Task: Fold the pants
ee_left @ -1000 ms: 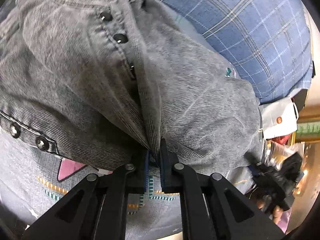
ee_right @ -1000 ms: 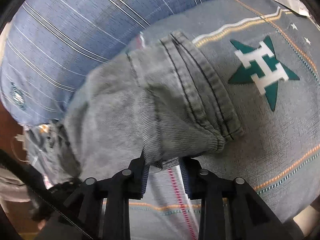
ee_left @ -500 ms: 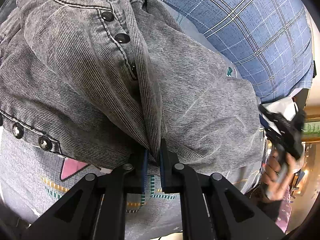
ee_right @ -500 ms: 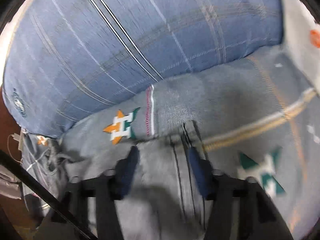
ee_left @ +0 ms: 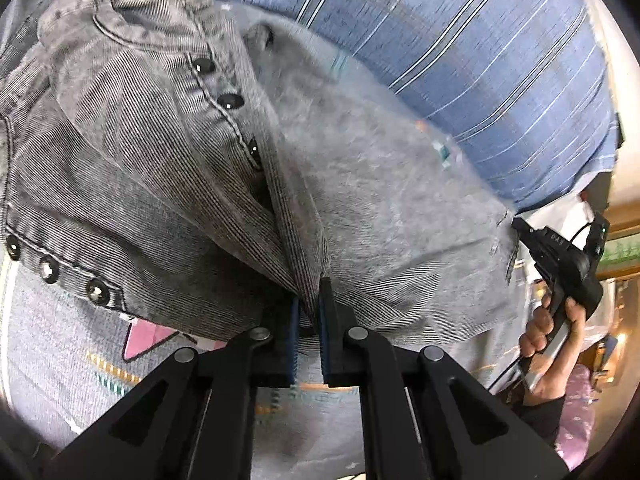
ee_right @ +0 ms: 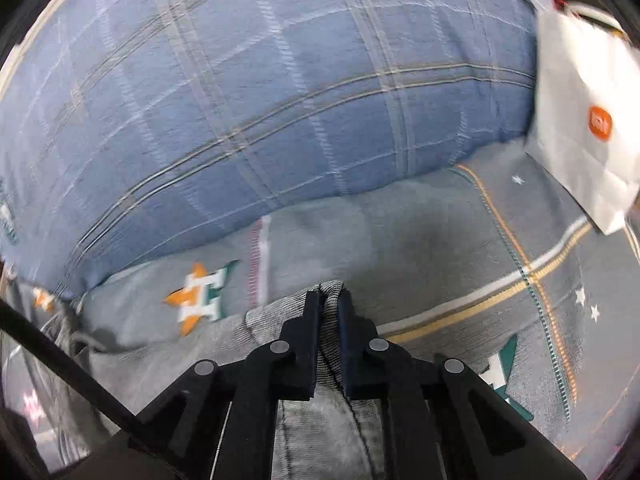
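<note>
Grey corduroy pants (ee_left: 208, 168) with dark snap buttons lie bunched on a grey patterned bedsheet (ee_left: 60, 360). My left gripper (ee_left: 308, 304) is shut on a fold of the pants near the fly seam. My right gripper (ee_right: 329, 300) is shut on a seamed edge of the pants (ee_right: 320, 432), held a little above the sheet (ee_right: 440, 248). In the left wrist view the right gripper (ee_left: 560, 256) shows at the far right, held by a hand at the pants' far end.
A large blue plaid pillow (ee_right: 260, 100) lies just beyond the pants; it also shows in the left wrist view (ee_left: 460, 48). A white paper bag (ee_right: 580, 120) with an orange logo stands at the right. Room clutter shows at the right edge.
My right gripper closed on the pants' edge and lifted it. The view swung up towards the pillow. My left gripper kept its hold and barely moved.
</note>
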Motion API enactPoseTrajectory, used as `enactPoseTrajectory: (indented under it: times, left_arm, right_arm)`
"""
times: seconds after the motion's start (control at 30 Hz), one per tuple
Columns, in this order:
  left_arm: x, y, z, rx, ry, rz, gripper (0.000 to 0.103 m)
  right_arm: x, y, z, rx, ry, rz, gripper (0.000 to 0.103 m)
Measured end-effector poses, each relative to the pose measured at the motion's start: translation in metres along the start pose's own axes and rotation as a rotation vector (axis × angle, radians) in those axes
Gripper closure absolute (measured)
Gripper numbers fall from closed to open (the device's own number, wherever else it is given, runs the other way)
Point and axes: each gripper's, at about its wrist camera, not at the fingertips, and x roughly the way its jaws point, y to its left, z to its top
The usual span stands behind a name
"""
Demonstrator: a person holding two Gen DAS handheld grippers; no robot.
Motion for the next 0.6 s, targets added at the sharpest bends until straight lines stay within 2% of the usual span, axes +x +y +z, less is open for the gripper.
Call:
enactPoseTrajectory:
  times: [0.03,0.1,0.13,0.17,0.2,0.23,0.27,0.33,0.37,0.4,0.43,0.47,0.5,0.6]
  left_arm:
    - [0.004,0.001,-0.001,-0.002,0.003,0.006,0.097]
    - [0.007,0.003,-0.002,-0.004,0.006,0.010,0.097]
    - [0.006,0.002,-0.003,-0.005,0.003,0.009,0.097]
    - [0.004,0.000,-0.002,-0.003,0.000,0.006,0.097]
    - [0.003,0.000,-0.001,0.001,-0.004,0.004,0.097]
    - [0.001,-0.001,-0.001,0.009,-0.011,0.005,0.097]
    - [0.000,-0.001,-0.001,0.017,-0.015,0.009,0.097]
    - [-0.001,0.002,-0.001,0.014,-0.007,0.015,0.097]
    - [-0.001,0.004,0.000,0.009,-0.002,0.015,0.097]
    - [-0.001,0.006,0.000,0.007,0.003,0.014,0.097]
    - [-0.001,0.005,-0.001,0.007,0.003,0.014,0.097]
    - [0.000,0.004,-0.001,0.007,0.003,0.015,0.097]
    - [-0.001,0.005,-0.001,0.007,0.003,0.014,0.097]
    - [0.000,0.005,0.001,0.008,0.003,0.015,0.097]
  right_arm:
    - [0.011,-0.003,-0.002,0.003,0.047,0.005,0.088]
    - [0.016,-0.004,-0.008,0.001,0.133,0.008,0.078]
    - [0.007,-0.003,-0.011,0.003,0.128,0.024,0.077]
    - [-0.009,-0.001,-0.012,0.000,0.121,0.033,0.065]
    - [-0.028,0.000,-0.017,-0.002,0.109,0.028,0.045]
    - [-0.041,-0.001,-0.022,-0.001,0.093,0.031,0.038]
    - [-0.062,-0.004,-0.033,0.015,0.069,0.047,0.035]
    - [-0.072,-0.011,-0.058,0.055,0.102,0.077,0.035]
    - [-0.071,-0.015,-0.065,0.069,0.112,0.086,0.038]
    - [-0.062,-0.022,-0.077,0.092,0.150,0.057,0.043]
    - [-0.055,-0.025,-0.081,0.104,0.175,0.036,0.052]
    - [-0.044,-0.028,-0.085,0.122,0.210,0.031,0.071]
    - [-0.038,-0.029,-0.088,0.138,0.246,0.058,0.073]
    - [-0.034,-0.033,-0.086,0.181,0.232,0.065,0.072]
